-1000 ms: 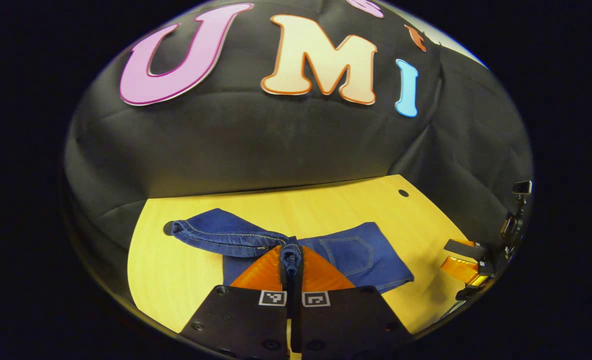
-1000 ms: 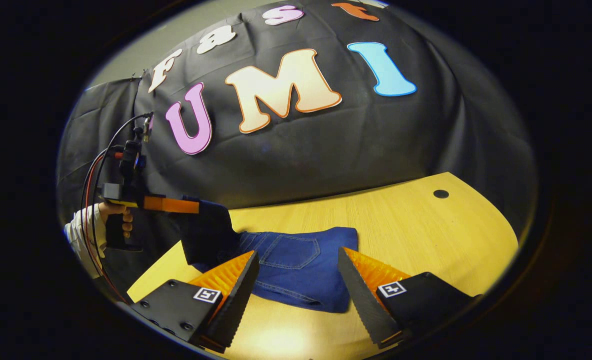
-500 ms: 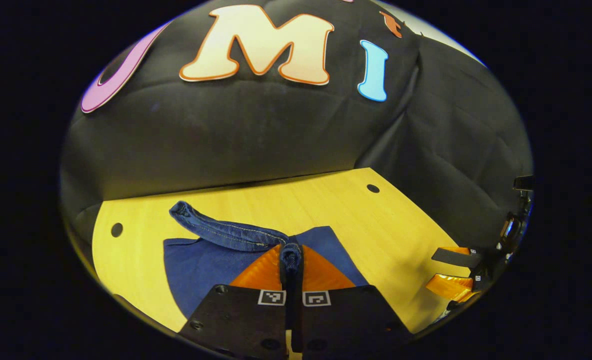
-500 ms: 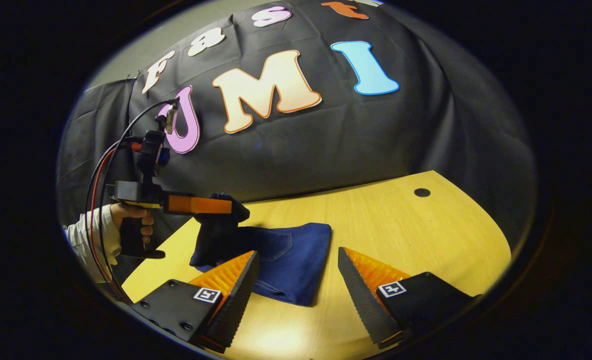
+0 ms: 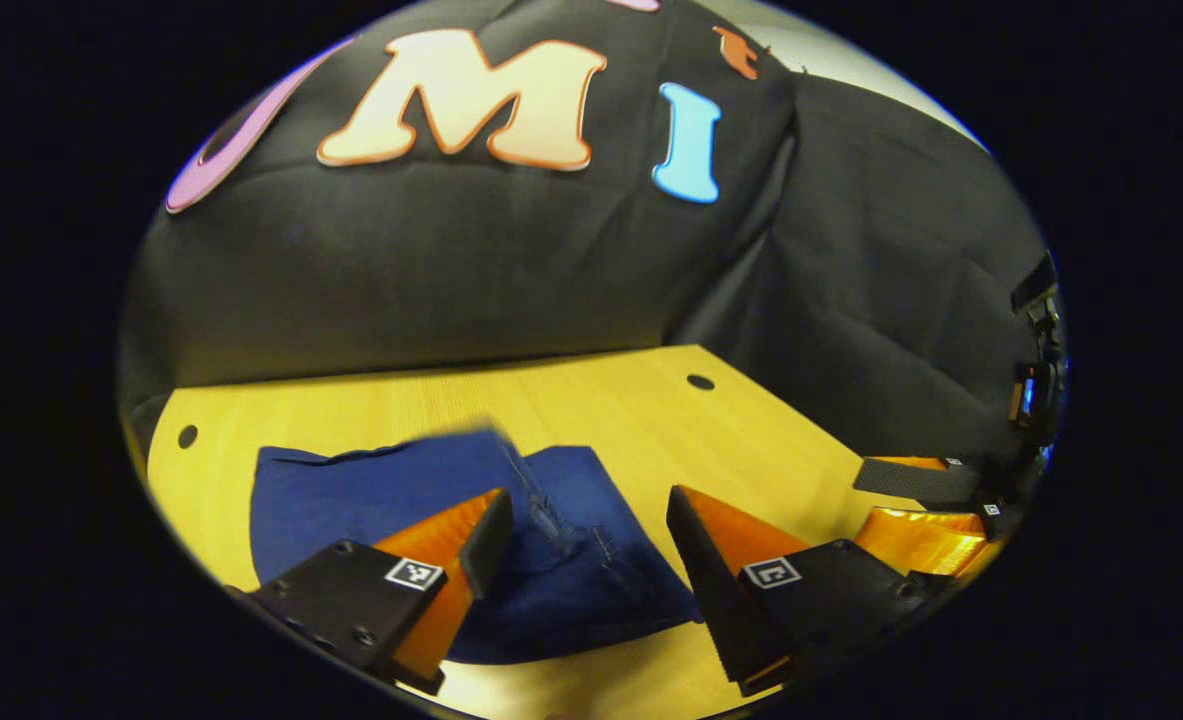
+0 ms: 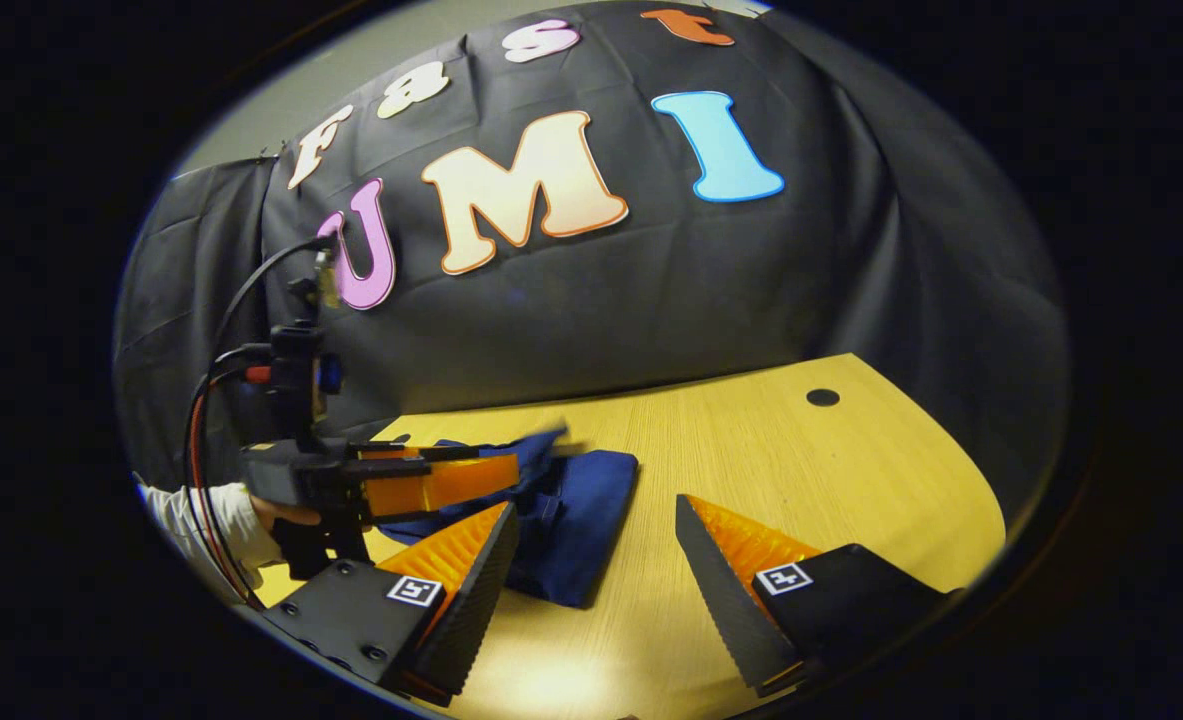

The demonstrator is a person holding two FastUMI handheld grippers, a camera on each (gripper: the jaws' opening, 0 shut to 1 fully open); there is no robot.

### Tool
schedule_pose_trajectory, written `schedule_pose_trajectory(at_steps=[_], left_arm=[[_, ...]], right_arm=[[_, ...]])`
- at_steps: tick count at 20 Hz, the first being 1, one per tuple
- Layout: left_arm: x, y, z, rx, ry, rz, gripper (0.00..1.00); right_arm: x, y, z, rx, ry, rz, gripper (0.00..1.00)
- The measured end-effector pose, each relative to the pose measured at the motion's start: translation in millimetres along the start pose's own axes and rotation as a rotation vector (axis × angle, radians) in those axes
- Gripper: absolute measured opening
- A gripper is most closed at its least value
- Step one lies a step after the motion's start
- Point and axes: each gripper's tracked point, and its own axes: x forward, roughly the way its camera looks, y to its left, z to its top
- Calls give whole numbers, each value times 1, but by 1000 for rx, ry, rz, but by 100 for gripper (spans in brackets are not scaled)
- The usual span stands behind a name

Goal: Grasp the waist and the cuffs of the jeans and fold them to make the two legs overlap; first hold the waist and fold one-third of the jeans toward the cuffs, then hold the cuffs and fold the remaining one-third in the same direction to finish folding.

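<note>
Left gripper view: the left gripper (image 5: 581, 530) stands with its fingers spread wide and nothing between them, low over the jeans (image 5: 371, 490). The jeans lie as a folded bundle on the table (image 5: 591, 400), toward its left half; a blurred flap with a stitched seam lies across the top of the bundle between the fingers. The bundle's near edge sits close to the table's front edge; its far edge is apart from the wall. Bare tabletop extends to the right of the jeans as far as the right gripper (image 5: 926, 505), seen at the right margin, and behind them up to a hole (image 5: 699, 381) near the far edge. A second hole (image 5: 187, 436) lies by the left edge.

Right gripper view: the right gripper (image 6: 596, 550) is likewise wide and empty, above bare table (image 6: 801, 480) just right of the jeans (image 6: 581, 510). The left gripper (image 6: 511, 460) reaches over the bundle from the left, held by a hand (image 6: 271, 512) in a pale sleeve (image 6: 191, 510). The right half of the table is open.
</note>
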Motion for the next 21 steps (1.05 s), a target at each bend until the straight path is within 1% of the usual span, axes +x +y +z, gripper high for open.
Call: schedule_pose_trajectory(at_steps=[2, 6, 10, 11, 12, 13, 14, 17, 19, 21], left_arm=[[-31, -2, 24, 35, -97, 52, 95], [-111, 11, 57, 66, -242, 175, 95], [-195, 36, 68, 105, -316, 284, 95], [-215, 43, 68, 107, -329, 309, 95], [-233, 48, 69, 105, -343, 325, 94], [-249, 51, 71, 106, -359, 344, 95], [-264, 55, 73, 104, -372, 357, 95], [-296, 65, 73, 99, -399, 393, 94], [-312, 72, 76, 109, -415, 422, 94], [-322, 73, 78, 122, -426, 434, 94]], right_arm=[[-12, 9, 17, -31, -60, -12, 98], [-49, 39, 59, -166, -223, -56, 98], [-97, 83, 78, -281, -318, -72, 98], [-108, 91, 82, -301, -344, -87, 93], [-118, 103, 84, -307, -363, -83, 94], [-125, 115, 83, -305, -370, -78, 99], [-130, 126, 82, -298, -373, -64, 98], [-139, 150, 80, -263, -379, -35, 100], [-143, 159, 80, -246, -381, -26, 98], [-147, 165, 85, -238, -396, -25, 98]])
